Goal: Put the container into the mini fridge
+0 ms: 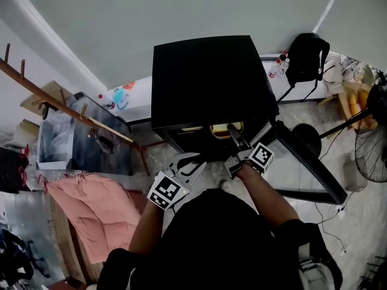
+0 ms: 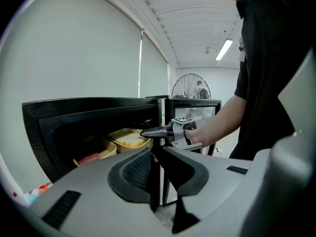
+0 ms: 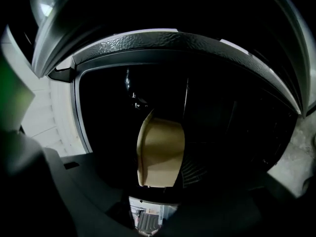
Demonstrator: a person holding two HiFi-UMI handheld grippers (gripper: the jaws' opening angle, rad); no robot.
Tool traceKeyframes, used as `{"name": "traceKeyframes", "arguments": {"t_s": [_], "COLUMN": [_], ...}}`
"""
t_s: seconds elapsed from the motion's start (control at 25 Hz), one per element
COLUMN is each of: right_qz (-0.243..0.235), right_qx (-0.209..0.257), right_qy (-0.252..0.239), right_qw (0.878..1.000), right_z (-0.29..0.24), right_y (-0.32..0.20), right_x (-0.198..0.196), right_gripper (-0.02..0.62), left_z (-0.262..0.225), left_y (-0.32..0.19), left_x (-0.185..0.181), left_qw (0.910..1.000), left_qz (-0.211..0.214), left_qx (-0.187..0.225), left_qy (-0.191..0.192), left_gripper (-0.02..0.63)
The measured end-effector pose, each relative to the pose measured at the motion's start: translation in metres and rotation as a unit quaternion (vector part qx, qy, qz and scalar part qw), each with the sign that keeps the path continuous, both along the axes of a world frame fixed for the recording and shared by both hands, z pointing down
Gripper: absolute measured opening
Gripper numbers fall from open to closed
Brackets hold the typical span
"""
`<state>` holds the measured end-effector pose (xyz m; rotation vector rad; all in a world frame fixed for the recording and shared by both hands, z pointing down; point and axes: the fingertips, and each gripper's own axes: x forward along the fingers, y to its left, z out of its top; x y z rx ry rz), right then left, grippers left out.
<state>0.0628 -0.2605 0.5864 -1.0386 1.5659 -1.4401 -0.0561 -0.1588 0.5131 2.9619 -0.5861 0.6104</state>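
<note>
The right tongs [image 3: 163, 176] are closed on a pale yellow plastic container [image 3: 160, 154]. It fills the space between the two jaws, and the ribbed pad on the right side lies against its edge. These tongs reach forward into the dark opening of a black box-shaped mini fridge [image 1: 211, 77], so the container sits just inside the front edge of the cavity. From the head view, the container [image 1: 225, 129] shows just ahead of the right tongs [image 1: 234, 139], under the fridge's top panel.

The left tongs [image 2: 154, 154] are narrow, with the jaws nearly together and nothing between them. They are held back from the opening, level with it and to the left of the right tongs [image 2: 150, 131].

Seen past the left tongs, the container [image 2: 129, 138] is at the tip of the right tongs. A second yellow tub with something red in it [image 2: 94, 156] sits deeper to the left inside the fridge [image 2: 89, 107].

The glass-fronted fridge door [image 1: 305, 162] stands swung out to the right of the right tongs. A pink padded cloth [image 1: 91, 210] lies well to the left of the left tongs [image 1: 184, 167].
</note>
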Motion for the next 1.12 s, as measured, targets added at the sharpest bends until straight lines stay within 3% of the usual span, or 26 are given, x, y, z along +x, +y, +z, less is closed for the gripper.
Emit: {"name": "traceKeyframes", "arguments": {"t_s": [0.16, 0.44, 0.64, 0.76, 0.92, 1.12], "right_qz": [-0.011, -0.032, -0.053, -0.070, -0.060, -0.058], "right_qx": [0.013, 0.006, -0.008, -0.004, 0.008, 0.031], "right_qy": [0.009, 0.062, 0.143, 0.225, 0.358, 0.430], "right_qw": [1.000, 0.998, 0.988, 0.972, 0.932, 0.901], "right_z": [-0.002, 0.001, 0.002, 0.000, -0.004, -0.010], "right_y": [0.005, 0.024, 0.040, 0.052, 0.059, 0.051], "right_x": [-0.002, -0.007, -0.011, -0.015, -0.012, -0.012], "right_gripper": [0.292, 0.302, 0.301, 0.301, 0.248, 0.201], "left_z": [0.000, 0.001, 0.002, 0.002, 0.007, 0.007], "left_y": [0.003, 0.003, 0.005, 0.008, 0.012, 0.013], "left_x": [-0.003, -0.004, 0.000, 0.002, -0.001, -0.008], "left_qw": [1.0000, 0.9999, 0.9998, 0.9998, 0.9998, 0.9998], "left_qz": [-0.003, -0.007, -0.002, 0.002, 0.001, -0.012], "left_qx": [-0.002, -0.003, -0.007, -0.009, -0.014, -0.012], "left_qy": [0.002, 0.010, 0.017, 0.018, 0.016, 0.014], "left_gripper": [0.086, 0.086, 0.086, 0.086, 0.086, 0.086]}}
